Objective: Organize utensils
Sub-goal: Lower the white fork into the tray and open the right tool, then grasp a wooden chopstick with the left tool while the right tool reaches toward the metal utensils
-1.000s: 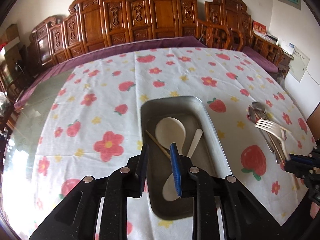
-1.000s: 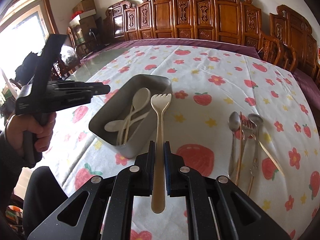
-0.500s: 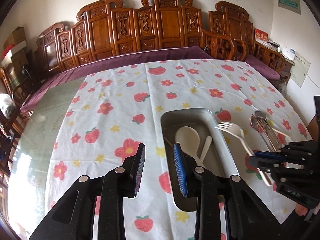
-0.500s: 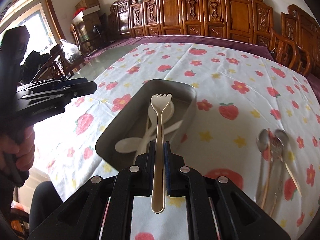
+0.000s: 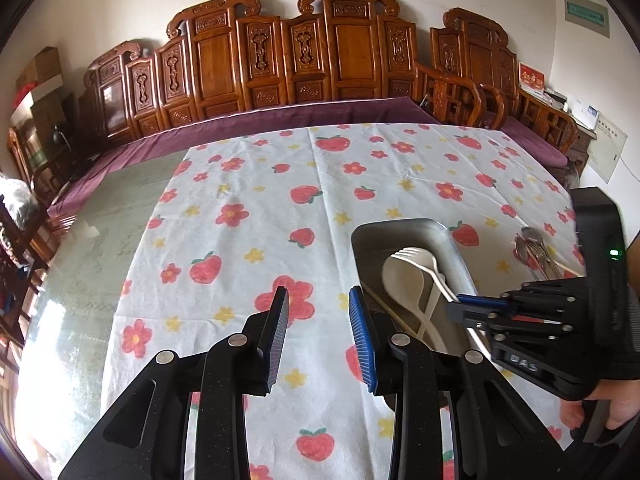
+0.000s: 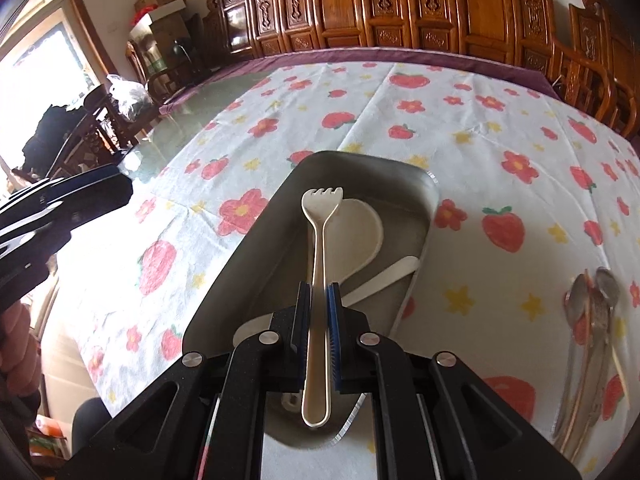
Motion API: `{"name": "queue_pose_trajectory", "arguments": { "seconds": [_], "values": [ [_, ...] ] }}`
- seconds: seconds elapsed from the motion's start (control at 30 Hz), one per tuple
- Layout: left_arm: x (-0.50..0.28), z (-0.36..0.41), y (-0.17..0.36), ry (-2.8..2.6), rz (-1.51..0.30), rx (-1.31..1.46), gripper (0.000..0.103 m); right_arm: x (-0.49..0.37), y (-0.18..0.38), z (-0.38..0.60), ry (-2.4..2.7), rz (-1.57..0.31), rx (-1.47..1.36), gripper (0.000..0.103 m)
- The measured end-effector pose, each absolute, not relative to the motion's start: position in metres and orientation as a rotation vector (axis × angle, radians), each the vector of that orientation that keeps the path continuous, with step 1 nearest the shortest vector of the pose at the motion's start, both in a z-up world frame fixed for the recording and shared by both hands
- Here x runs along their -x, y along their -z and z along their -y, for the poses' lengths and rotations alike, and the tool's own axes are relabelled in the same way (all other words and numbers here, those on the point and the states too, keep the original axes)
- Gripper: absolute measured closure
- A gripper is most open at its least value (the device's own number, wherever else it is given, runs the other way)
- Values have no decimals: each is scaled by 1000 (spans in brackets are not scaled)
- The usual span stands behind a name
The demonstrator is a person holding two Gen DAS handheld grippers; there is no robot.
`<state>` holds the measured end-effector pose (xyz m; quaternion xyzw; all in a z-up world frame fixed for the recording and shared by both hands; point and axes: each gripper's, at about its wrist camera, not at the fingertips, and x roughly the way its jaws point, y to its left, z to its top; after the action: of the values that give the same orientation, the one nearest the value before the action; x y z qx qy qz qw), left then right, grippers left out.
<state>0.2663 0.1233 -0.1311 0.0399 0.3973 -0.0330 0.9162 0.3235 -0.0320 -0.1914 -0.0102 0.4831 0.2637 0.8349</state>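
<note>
My right gripper (image 6: 318, 292) is shut on the handle of a cream plastic fork (image 6: 320, 216), held tines-forward over the grey metal tray (image 6: 224, 280). Beneath the fork, a cream spoon (image 6: 360, 228) and other cream utensils lie in the tray. In the left wrist view the fork (image 5: 420, 262) hangs over the tray (image 5: 400, 226), gripped by the right gripper (image 5: 468, 306) coming in from the right. My left gripper (image 5: 318, 304) stands open over the strawberry tablecloth, left of the tray, with nothing between its pads.
A bundle of metal spoons and forks (image 6: 592, 312) lies on the cloth right of the tray. Carved wooden chairs (image 5: 340, 48) line the table's far side. Bare glass tabletop (image 5: 100, 240) shows at the left. A hand (image 5: 612, 408) holds the right gripper.
The right gripper has carried the fork leftward from the metal utensils to above the tray. The left gripper has drawn back off the tray to its left and its jaws have widened.
</note>
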Motion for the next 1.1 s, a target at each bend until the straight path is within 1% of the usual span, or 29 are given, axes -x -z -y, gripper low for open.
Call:
{"name": "queue_pose_trajectory", "arguments": {
  "seconds": [0.37,0.6,0.87,1.1],
  "values": [
    [-263,-130,133,60,-823,-80,74,-330,203,13,-615,-1061,-38,91],
    [-260,-125,130,67,-815,-80,74,-322,192,25,-637,-1028,-51,91],
    [-252,-99,121,98,-799,-90,73,-284,158,82,-607,-896,32,91],
    [-247,-57,118,152,-794,-109,72,-256,152,162,-510,-853,59,91]
  ]
}}
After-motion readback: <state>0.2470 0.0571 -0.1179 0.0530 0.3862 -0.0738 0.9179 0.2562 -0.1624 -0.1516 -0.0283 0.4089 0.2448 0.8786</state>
